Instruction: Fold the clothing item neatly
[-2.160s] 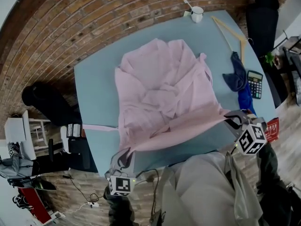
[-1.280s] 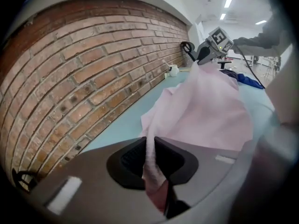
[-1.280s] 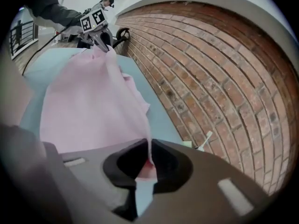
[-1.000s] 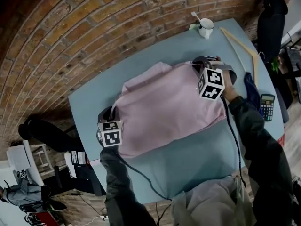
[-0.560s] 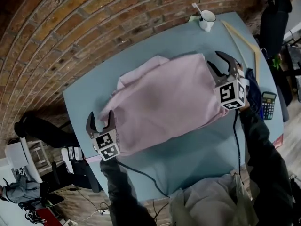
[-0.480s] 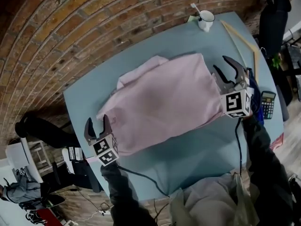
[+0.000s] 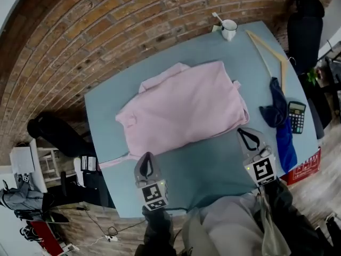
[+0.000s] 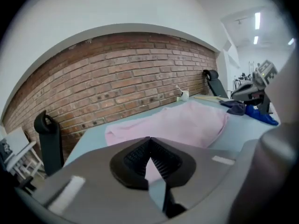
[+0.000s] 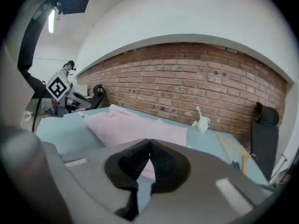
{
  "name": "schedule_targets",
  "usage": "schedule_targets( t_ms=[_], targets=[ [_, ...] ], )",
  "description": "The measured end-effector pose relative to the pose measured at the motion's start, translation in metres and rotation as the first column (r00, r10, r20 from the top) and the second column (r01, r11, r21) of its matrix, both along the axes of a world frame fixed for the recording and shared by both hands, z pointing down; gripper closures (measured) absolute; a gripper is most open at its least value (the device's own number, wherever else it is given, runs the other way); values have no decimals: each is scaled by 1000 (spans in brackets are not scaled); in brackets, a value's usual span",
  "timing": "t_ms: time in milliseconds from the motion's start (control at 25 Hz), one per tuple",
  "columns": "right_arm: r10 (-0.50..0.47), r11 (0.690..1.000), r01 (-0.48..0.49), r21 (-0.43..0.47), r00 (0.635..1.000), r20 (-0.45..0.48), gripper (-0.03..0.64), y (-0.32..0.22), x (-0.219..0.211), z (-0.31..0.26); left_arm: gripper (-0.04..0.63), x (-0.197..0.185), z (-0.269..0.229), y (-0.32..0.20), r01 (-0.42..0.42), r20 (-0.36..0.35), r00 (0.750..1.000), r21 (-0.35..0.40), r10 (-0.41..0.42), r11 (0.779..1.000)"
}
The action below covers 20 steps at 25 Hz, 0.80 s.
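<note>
The pink garment lies flat on the blue desk as a rough, doubled-over rectangle, straight ahead of both tools and beyond their tips; its near edge runs across just in front of them, and a lumpier bit of fabric pokes out at its far-left corner. By the look of it this is thin, light, limp cloth; it should drape and sag wherever it is unsupported, and the stacked layers will likely slide over one another if only the top one is pinched. The safest holds seem to be the two near corners, one per tool, biting through every layer at the edge; a grab in the middle would probably just pull up a tent.

A thin pink strip trails from the garment just left of the left tool, toward the desk edge; it may need tucking in.

The left tool has its jaws pressed together on nothing, tips just short of the near edge; the right tool is likewise closed and empty, off the garment's near-right corner.

Right of the right tool lie a blue cloth and a calculator; far ahead of it lie a wooden hanger and a white mug.
</note>
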State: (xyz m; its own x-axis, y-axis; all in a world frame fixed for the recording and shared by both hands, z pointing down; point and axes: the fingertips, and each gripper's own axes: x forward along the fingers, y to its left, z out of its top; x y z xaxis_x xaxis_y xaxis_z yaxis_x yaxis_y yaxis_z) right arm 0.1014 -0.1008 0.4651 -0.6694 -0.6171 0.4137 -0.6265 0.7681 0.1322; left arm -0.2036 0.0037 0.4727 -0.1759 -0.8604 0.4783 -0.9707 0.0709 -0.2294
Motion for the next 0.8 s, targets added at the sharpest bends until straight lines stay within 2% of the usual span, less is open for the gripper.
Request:
schedule_targets(
  t_ms=[80, 160, 360, 560, 680, 800],
  targets=[
    [-38, 997, 39, -64, 999, 26, 615, 37, -6, 9, 588, 39, 15, 25, -10, -81, 997, -4, 10, 1000],
    [-81, 991, 87, -100, 995, 58, 615, 69, -10, 12, 588, 72, 19, 47, -19, -129, 991, 12, 20, 1000],
    [-161, 973, 179, -146, 979, 126, 615, 119, -13, 6, 588, 122, 12, 94, -6, -155, 988, 34, 11, 999],
    [-210, 965, 225, -135, 971, 117, 615, 148, -15, 3, 588, 118, 6, 136, 22, -148, 989, 55, -14, 998],
    [-202, 971, 212, -109, 975, 98, 615, 154, -15, 3, 588, 105, -1, 153, 40, -155, 988, 83, -27, 996],
    [-165, 981, 172, -90, 983, 77, 615, 159, -17, 2, 588, 90, -6, 161, 15, -156, 988, 104, 1, 994]
  ],
)
